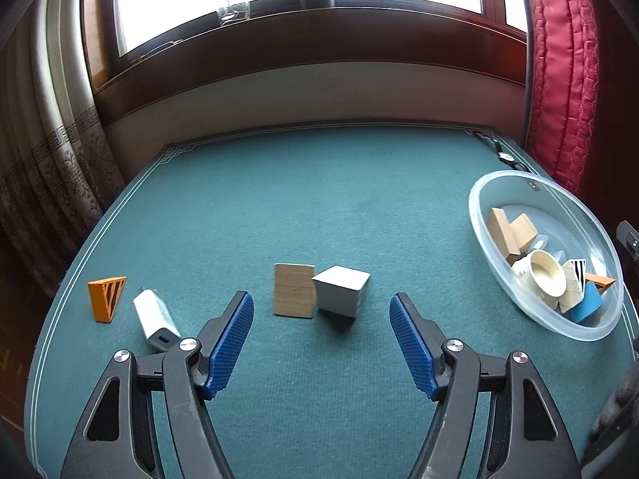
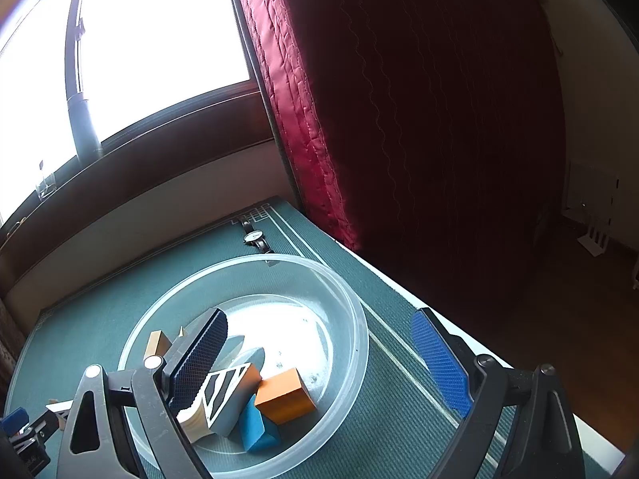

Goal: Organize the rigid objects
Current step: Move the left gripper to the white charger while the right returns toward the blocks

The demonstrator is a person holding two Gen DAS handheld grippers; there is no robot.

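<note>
My left gripper is open above the green table, jaws wide with nothing between them. Just beyond its fingertips lie a flat wooden block and a white cube, touching each other. Farther left lie a white charger and an orange wedge. A clear plastic bowl at the right holds several blocks. My right gripper is open over that bowl, empty, above an orange block, a blue piece and a striped block.
A wristwatch lies at the table's far right corner, also seen as the wristwatch behind the bowl. A red curtain hangs right of the table, a patterned curtain on the left. The window sill carries a glass.
</note>
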